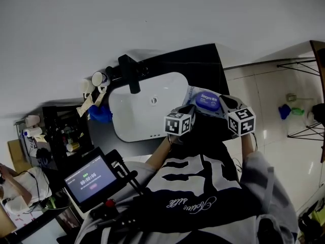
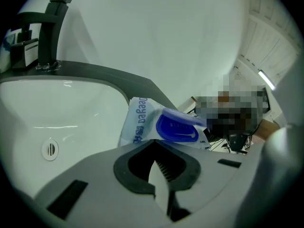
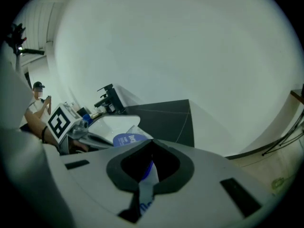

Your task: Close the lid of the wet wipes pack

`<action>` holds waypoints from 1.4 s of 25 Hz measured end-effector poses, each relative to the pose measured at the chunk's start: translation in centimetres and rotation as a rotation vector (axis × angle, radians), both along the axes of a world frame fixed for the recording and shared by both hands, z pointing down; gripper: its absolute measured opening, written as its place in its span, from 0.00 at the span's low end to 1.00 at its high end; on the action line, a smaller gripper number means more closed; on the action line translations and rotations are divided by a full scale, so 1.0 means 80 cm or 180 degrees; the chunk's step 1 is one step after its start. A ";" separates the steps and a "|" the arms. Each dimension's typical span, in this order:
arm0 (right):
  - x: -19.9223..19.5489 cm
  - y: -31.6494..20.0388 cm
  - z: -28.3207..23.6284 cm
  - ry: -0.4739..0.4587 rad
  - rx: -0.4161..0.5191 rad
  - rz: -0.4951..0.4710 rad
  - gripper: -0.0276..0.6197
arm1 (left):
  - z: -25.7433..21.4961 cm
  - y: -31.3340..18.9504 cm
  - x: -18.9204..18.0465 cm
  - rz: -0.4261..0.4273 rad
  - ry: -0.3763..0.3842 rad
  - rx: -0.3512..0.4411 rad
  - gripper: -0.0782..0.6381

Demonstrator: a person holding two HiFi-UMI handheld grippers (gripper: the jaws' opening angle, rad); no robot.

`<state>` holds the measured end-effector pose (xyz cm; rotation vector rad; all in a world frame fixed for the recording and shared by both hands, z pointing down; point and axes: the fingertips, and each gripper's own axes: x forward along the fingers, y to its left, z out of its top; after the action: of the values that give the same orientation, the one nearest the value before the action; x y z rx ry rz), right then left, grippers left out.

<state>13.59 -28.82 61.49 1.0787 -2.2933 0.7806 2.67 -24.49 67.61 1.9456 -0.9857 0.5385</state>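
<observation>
The wet wipes pack (image 1: 205,102), white with a blue oval lid (image 1: 207,101), hangs between my two grippers at the right end of the sink. In the left gripper view the pack (image 2: 140,122) lies just ahead of the jaws and its lid (image 2: 176,127) looks flat against it. My left gripper (image 2: 159,170) is shut on a white edge of the pack. My right gripper (image 3: 146,177) is shut on the opposite edge, with white and blue film pinched between its jaws. In the head view the left gripper (image 1: 190,111) and right gripper (image 1: 227,105) flank the pack.
A white sink basin (image 1: 144,113) with a black faucet (image 1: 129,74) is set in the dark counter (image 1: 203,65). Cups (image 1: 99,79) and a blue cloth (image 1: 100,114) sit at its left end. A screen with a timer (image 1: 89,179) is near my body. Tiled floor (image 1: 274,100) lies to the right.
</observation>
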 end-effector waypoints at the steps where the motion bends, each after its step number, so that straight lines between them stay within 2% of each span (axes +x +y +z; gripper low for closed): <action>1: -0.007 0.009 0.004 0.0087 -0.0023 -0.0072 0.04 | 0.000 0.000 0.000 0.0009 0.0002 0.0002 0.11; 5: -0.029 0.032 0.020 0.0511 -0.0055 -0.0362 0.04 | -0.003 0.000 0.001 0.0090 -0.0051 0.0028 0.11; 8: -0.048 0.044 0.023 0.0718 -0.0048 -0.0576 0.04 | -0.009 0.002 0.001 0.0148 -0.0104 0.0087 0.11; 10: -0.055 0.048 0.028 0.0862 -0.0058 -0.0616 0.04 | -0.015 0.005 0.000 0.0198 -0.0106 0.0109 0.11; 13: -0.055 0.048 0.034 0.0961 -0.0135 -0.0495 0.04 | -0.021 0.013 -0.002 0.0277 -0.0095 0.0120 0.11; 18: -0.048 0.044 0.037 0.0532 -0.0452 -0.0032 0.04 | -0.034 0.025 -0.013 0.0268 -0.0046 0.0177 0.11; 21: -0.043 0.045 0.034 0.0403 -0.0568 0.0239 0.04 | -0.045 0.027 -0.023 0.0274 -0.0048 0.0251 0.11; 24: -0.044 0.052 0.018 0.0336 -0.0439 0.0444 0.04 | -0.058 0.031 -0.036 0.0264 -0.0001 0.0323 0.11; 29: -0.063 0.085 -0.009 0.0135 -0.0123 0.0569 0.04 | -0.075 0.047 -0.051 0.0344 0.0103 0.0410 0.11; 35: -0.074 0.138 -0.035 -0.0134 -0.0006 0.1055 0.04 | -0.088 0.069 -0.046 0.0693 0.0217 0.0481 0.11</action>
<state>7.70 -17.74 58.69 1.4775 -2.1736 0.9370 -0.98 -18.94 60.56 2.2076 -0.7958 0.5278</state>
